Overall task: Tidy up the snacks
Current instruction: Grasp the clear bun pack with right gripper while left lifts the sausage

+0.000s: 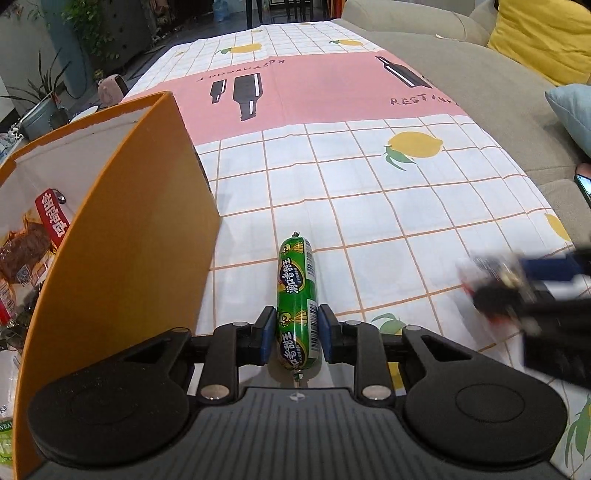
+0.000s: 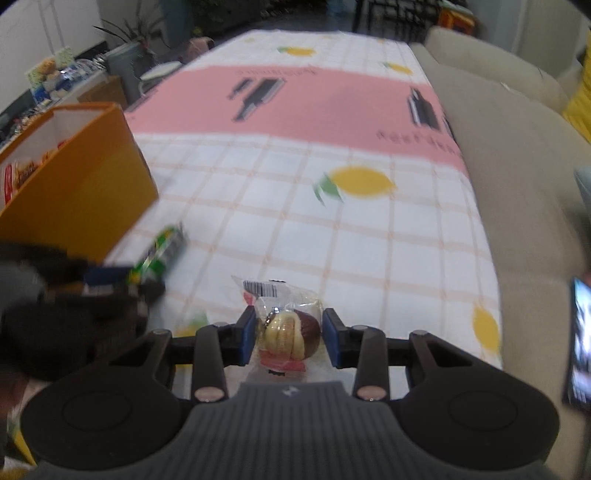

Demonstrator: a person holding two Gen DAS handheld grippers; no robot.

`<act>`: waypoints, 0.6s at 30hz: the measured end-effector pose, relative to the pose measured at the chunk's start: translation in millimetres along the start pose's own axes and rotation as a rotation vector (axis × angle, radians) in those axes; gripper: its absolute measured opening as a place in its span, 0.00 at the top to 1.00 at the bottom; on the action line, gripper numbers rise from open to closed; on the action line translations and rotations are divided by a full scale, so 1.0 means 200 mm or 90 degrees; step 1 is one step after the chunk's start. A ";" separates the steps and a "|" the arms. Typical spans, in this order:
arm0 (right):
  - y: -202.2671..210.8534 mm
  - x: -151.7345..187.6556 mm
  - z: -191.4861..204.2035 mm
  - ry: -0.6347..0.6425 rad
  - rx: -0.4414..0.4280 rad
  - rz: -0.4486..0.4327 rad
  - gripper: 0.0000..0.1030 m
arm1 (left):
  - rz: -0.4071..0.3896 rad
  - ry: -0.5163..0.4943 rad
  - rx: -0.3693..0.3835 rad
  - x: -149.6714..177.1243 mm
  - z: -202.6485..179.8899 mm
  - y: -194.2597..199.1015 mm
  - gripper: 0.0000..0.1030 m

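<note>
A green-wrapped sausage [image 1: 296,295] lies lengthwise on the checked tablecloth, its near half between the pads of my left gripper [image 1: 296,334], which is shut on it. It also shows blurred in the right wrist view [image 2: 162,251]. My right gripper [image 2: 289,338] is shut on a clear-wrapped snack [image 2: 290,328] with cream and brown pieces and holds it over the cloth. The right gripper appears blurred in the left wrist view [image 1: 517,291]. An orange box [image 1: 122,236] with snack packets inside stands at the left; it also shows in the right wrist view [image 2: 81,184].
The tablecloth [image 1: 369,192] has lemons and a pink band and stretches far ahead. A beige sofa [image 1: 498,96] with a yellow cushion [image 1: 546,33] runs along the right edge. A phone [image 2: 580,343] lies on the sofa. Plants and clutter stand at the far left.
</note>
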State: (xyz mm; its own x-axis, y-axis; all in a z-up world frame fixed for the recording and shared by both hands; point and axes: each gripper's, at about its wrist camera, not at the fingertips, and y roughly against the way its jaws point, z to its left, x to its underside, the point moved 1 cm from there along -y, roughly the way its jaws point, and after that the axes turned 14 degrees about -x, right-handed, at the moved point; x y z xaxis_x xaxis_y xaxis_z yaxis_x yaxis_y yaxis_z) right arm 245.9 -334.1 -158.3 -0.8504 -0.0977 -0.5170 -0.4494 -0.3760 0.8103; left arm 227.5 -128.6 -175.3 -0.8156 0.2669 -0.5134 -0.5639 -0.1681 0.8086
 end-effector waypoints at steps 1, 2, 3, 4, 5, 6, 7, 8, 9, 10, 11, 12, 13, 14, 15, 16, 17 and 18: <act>0.02 0.03 0.00 -0.004 0.002 0.007 0.66 | 0.000 0.003 0.001 0.00 0.00 0.00 0.70; 0.03 0.06 0.01 -0.006 0.002 0.013 0.66 | -0.002 0.003 0.001 0.01 0.00 0.00 0.70; 0.03 0.08 0.01 -0.007 0.002 0.020 0.66 | -0.003 0.002 0.001 0.01 0.00 0.00 0.71; 0.04 0.11 0.02 -0.008 0.003 0.027 0.66 | -0.005 0.000 0.003 0.01 0.00 0.00 0.73; 0.04 0.13 0.03 -0.005 0.005 0.023 0.66 | -0.005 -0.001 0.004 0.02 0.00 0.01 0.75; 0.04 0.14 0.04 0.002 0.008 0.021 0.66 | -0.005 -0.002 0.003 0.02 0.00 0.01 0.75; 0.04 0.14 0.05 0.011 0.013 0.021 0.66 | -0.005 -0.002 0.003 0.03 -0.01 0.02 0.75; 0.04 0.14 0.06 0.019 0.017 0.021 0.66 | -0.005 -0.002 0.004 0.03 -0.01 0.02 0.75; 0.04 0.14 0.07 0.025 0.020 0.020 0.66 | -0.004 -0.001 0.006 0.04 -0.01 0.03 0.76; 0.04 0.14 0.07 0.026 0.022 0.020 0.66 | -0.005 0.000 0.008 0.04 0.00 0.04 0.76; 0.05 0.14 0.07 0.023 0.021 0.021 0.66 | -0.008 0.003 0.009 0.04 0.00 0.06 0.76; 0.05 0.14 0.07 0.018 0.021 0.020 0.66 | -0.010 0.008 0.012 0.04 0.01 0.07 0.76; 0.06 0.15 0.07 0.016 0.021 0.017 0.66 | -0.012 0.015 0.017 0.04 0.02 0.09 0.76; 0.08 0.15 0.07 0.016 0.022 0.012 0.66 | -0.013 0.020 0.020 0.04 0.02 0.11 0.76; 0.10 0.14 0.07 0.017 0.024 0.007 0.66 | -0.013 0.025 0.023 0.03 0.03 0.13 0.76; 0.12 0.14 0.08 0.017 0.027 0.001 0.66 | -0.013 0.031 0.026 0.03 0.04 0.14 0.76; 0.14 0.14 0.08 0.016 0.029 -0.005 0.66 | -0.013 0.037 0.030 0.02 0.05 0.16 0.76; 0.15 0.14 0.08 0.013 0.031 -0.012 0.66 | -0.013 0.042 0.033 0.02 0.05 0.18 0.76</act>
State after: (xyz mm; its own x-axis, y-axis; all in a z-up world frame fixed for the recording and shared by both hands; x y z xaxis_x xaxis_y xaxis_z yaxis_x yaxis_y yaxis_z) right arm 204.2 -334.1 -143.5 -0.8361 -0.1104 -0.5374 -0.4782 -0.3333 0.8125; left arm 205.8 -123.5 -144.3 -0.8118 0.2066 -0.5462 -0.5744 -0.1139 0.8106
